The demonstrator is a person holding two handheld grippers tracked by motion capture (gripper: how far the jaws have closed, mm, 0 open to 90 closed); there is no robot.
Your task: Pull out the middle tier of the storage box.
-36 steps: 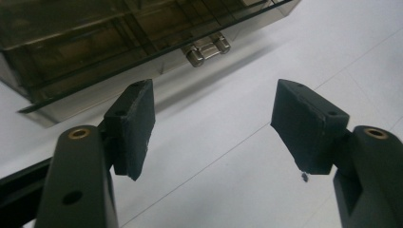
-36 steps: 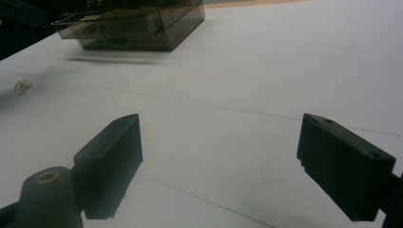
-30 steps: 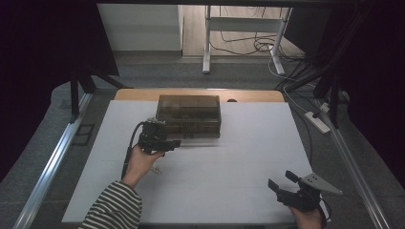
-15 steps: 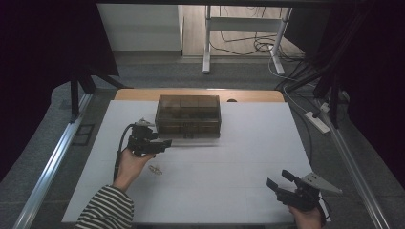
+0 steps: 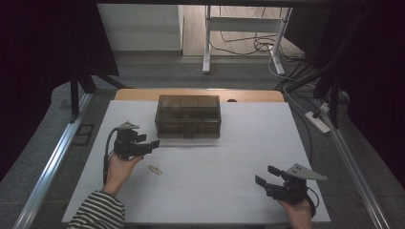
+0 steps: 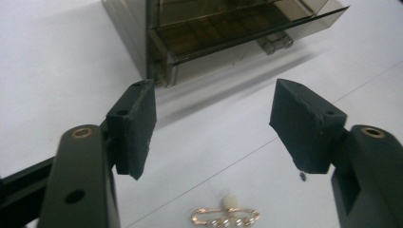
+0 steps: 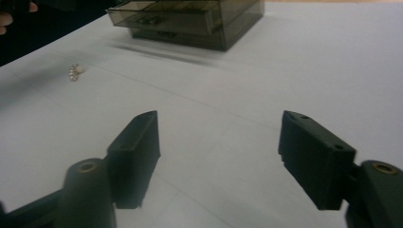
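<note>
The left gripper (image 5: 145,143) hovers with fingers (image 6: 133,126) wide and empty; the gold brooch (image 6: 226,216) lies on the desk (image 5: 229,157) just below them, the smoky drawer box (image 6: 228,33) beyond. The right gripper (image 5: 267,175) has fingers (image 7: 135,156) spread with nothing between, though they have just been closing; brooch and box lie well ahead.

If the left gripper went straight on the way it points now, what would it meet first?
Probably the smoky drawer box: in the left gripper view, the open left gripper aims at the pulled-out drawer's near corner, with bare table between. The brooch lies below its line. Depth is uncertain.
</note>
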